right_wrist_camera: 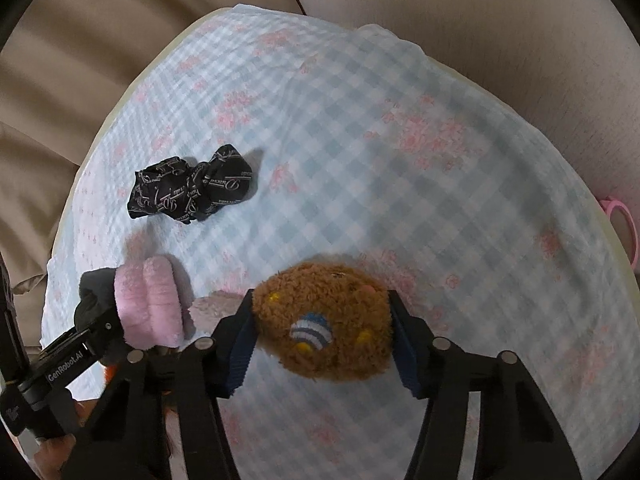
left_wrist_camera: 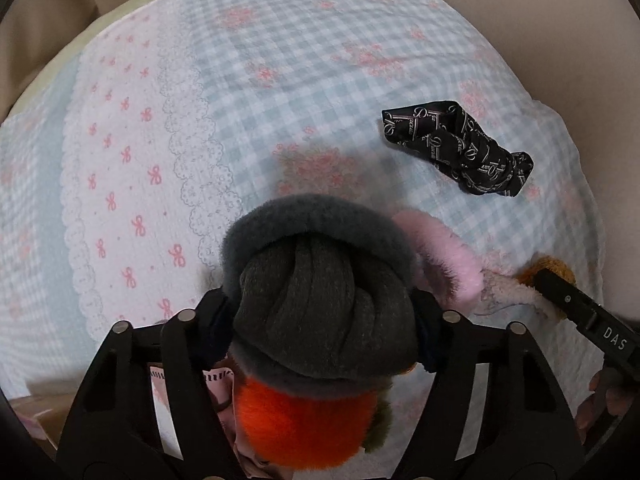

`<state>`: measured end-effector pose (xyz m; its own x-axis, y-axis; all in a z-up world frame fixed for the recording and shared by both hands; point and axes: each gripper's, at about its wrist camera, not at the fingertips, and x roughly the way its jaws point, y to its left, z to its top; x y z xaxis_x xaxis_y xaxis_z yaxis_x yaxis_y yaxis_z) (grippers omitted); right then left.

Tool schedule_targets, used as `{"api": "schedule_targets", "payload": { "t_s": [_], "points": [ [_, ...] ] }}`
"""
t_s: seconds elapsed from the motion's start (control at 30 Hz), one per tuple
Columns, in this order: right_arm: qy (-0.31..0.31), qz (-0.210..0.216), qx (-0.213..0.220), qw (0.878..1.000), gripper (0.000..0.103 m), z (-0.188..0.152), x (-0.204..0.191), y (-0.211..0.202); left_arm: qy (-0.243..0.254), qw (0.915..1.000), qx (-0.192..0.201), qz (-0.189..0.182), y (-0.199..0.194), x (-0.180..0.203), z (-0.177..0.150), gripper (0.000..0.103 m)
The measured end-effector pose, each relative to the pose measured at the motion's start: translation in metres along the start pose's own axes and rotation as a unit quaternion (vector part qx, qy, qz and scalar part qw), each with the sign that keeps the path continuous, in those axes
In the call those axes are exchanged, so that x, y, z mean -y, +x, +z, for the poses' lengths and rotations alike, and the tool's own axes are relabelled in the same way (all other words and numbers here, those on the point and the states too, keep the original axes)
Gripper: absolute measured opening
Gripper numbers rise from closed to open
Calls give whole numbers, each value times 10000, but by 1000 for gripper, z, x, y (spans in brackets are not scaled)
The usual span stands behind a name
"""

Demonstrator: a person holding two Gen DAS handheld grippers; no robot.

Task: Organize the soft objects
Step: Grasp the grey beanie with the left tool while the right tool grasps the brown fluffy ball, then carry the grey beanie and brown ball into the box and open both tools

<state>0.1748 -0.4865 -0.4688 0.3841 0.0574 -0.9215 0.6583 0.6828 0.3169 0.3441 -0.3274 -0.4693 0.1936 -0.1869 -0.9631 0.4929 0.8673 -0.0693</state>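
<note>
My left gripper (left_wrist_camera: 324, 312) is shut on a grey knitted hat with a furry brim (left_wrist_camera: 320, 276), held over the checked bedspread (left_wrist_camera: 320, 80). An orange fluffy piece (left_wrist_camera: 304, 420) shows below the hat. A pink fluffy item (left_wrist_camera: 440, 252) lies just right of it and shows in the right wrist view (right_wrist_camera: 152, 304). My right gripper (right_wrist_camera: 320, 328) is shut on a brown plush toy (right_wrist_camera: 324, 324) with a striped patch. A black patterned cloth (left_wrist_camera: 460, 144) lies crumpled farther away, also in the right wrist view (right_wrist_camera: 192, 184).
The bedspread has a white band with pink bows (left_wrist_camera: 132, 184) at left. Beige upholstery (right_wrist_camera: 100, 40) surrounds the bed. A pink ring (right_wrist_camera: 624, 220) sits off the right edge. The left gripper's body (right_wrist_camera: 68, 364) shows at lower left.
</note>
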Motion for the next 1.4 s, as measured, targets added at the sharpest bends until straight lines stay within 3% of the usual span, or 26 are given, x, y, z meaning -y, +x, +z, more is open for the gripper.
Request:
{"api": "schedule_targets", "payload": {
  "t_s": [0.43, 0.73, 1.03, 1.4],
  "points": [
    [-58, 100, 71, 9999, 53, 0, -4, -12, -149, 9998, 117, -71, -25, -3, -6, 62],
    [-195, 174, 347, 9991, 52, 1, -16, -52, -217, 9991, 352, -80, -68, -1, -9, 62],
    [-748, 349, 847, 9930, 52, -5, -51, -142, -417, 9952, 876, -93, -165, -6, -27, 62],
    [-1715, 798, 1245, 9740, 52, -59, -130, -243, -922, 9838, 1536, 99, -307, -60, -103, 62]
  ]
}}
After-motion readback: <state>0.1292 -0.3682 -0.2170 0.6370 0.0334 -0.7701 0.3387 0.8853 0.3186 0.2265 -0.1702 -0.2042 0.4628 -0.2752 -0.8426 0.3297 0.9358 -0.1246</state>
